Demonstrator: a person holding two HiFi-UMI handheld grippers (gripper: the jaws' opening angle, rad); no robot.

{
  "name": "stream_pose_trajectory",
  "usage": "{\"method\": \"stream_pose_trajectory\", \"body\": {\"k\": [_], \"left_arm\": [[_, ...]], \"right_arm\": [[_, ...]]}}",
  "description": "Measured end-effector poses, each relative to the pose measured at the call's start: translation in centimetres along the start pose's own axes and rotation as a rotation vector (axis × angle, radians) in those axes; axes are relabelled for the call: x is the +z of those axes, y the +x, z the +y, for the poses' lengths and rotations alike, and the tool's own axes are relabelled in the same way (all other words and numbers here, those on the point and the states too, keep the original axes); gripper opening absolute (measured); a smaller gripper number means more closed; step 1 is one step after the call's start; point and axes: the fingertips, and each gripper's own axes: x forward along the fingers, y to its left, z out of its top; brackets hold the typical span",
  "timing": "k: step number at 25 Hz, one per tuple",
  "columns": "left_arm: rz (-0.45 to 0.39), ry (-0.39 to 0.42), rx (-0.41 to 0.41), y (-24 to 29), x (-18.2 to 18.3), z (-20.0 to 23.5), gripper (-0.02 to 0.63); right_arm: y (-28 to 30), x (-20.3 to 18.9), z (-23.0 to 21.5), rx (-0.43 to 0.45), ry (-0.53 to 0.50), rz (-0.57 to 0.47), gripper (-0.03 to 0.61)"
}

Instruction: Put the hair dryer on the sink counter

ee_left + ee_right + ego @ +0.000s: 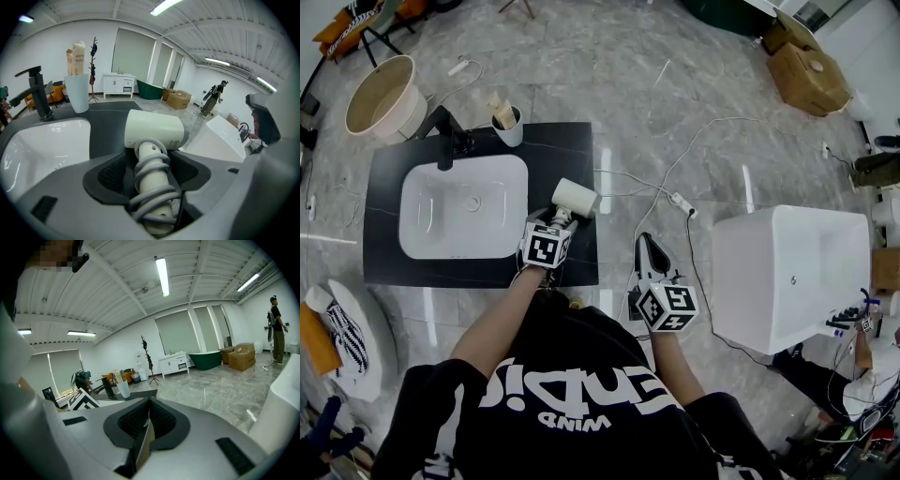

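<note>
While angled down, left hand-held gripper [560,218] spread around hair dryer [575,198]; right hand-held gripper [648,247] nearly level, closed.

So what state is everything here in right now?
Cream plastic hair dryer: resting on black stone counter, cord wrapped round handle.
Left hand-held gripper: open around that handle.
Right hand-held gripper: shut, empty.
Black tap: off.
White cup: upright, holding beige items.
White basin: empty.
</note>
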Motion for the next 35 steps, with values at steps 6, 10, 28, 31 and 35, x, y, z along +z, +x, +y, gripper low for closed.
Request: {"method": "stream_pose_trajectory", "body": {"k": [6, 10, 28, 31, 35], "left_arm": [[-0.048, 0.012, 0.003, -1.0, 1.6, 0.2, 0.302], [-0.096, 0.019, -0.001, -2.8, 3.4, 0.0, 0.302], [-0.385, 0.055, -0.04, -17.6, 8.1, 0.2, 0.301], [-0.424, 0.054, -0.023, -19.8, 7.8, 0.5, 0.299], [-0.499, 0.053, 0.035, -22.4, 7.2, 1.5, 0.244]], "right_arm": [[0.1, 0.0, 0.2, 0.007, 0.001, -0.002, 0.025], [0.2, 0.1, 0.5, 0.019, -0.003, -0.007, 0.025], [-0.1, 1.7, 2.4, 0.061, -0.042, -0.039, 0.025], [-0.5, 1.8, 2.7, 0.066, -0.053, -0.042, 0.025], [-1.1, 2.1, 3.1, 0.072, -0.075, -0.066, 0.025]]}}
